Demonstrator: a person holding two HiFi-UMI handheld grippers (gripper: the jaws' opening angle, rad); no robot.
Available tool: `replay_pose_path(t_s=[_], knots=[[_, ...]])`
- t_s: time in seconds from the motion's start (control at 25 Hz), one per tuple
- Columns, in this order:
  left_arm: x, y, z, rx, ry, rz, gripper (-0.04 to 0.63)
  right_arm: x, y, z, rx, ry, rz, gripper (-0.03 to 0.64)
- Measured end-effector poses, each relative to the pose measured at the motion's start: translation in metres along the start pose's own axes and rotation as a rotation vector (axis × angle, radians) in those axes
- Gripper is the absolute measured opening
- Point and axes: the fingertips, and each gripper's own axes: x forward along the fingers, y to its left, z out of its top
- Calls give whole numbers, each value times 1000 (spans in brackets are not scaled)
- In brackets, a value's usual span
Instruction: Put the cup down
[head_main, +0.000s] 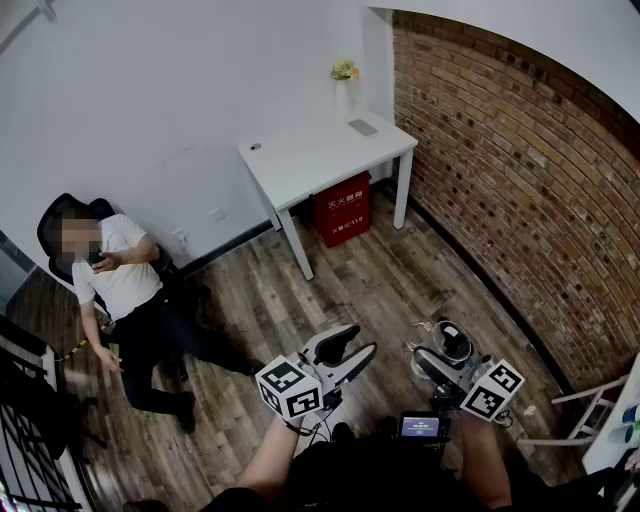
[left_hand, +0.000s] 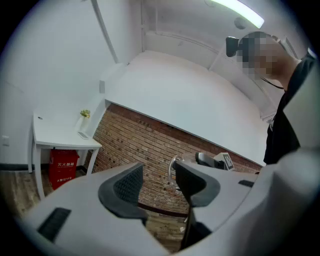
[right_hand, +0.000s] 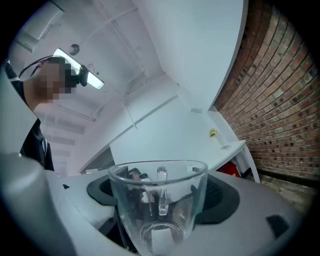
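You've yet to put it down: the clear glass handled cup sits clamped, aloft, between the wide-set jaws of your right tool, while your left tool gapes empty.

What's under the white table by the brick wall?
A red box with white print stands under the white table. The tabletop hides whatever is behind the box.

A white table is standing at upper center, with a red box sitting beneath it. A brick wall is filling the right. At left, a person is sitting in a black chair.
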Motion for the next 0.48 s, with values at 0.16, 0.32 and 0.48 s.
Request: replay_pose_path(t_s=[0.16,0.32,0.48], knots=[[-3,7,5,2,-3,10,206,6,1,0,1,1,4,428],[-5,10,6,3,-6,18,206,6,1,0,2,-2,4,430],[-5,8,5,2,-4,15,206,6,0,1,15,-8,7,430]])
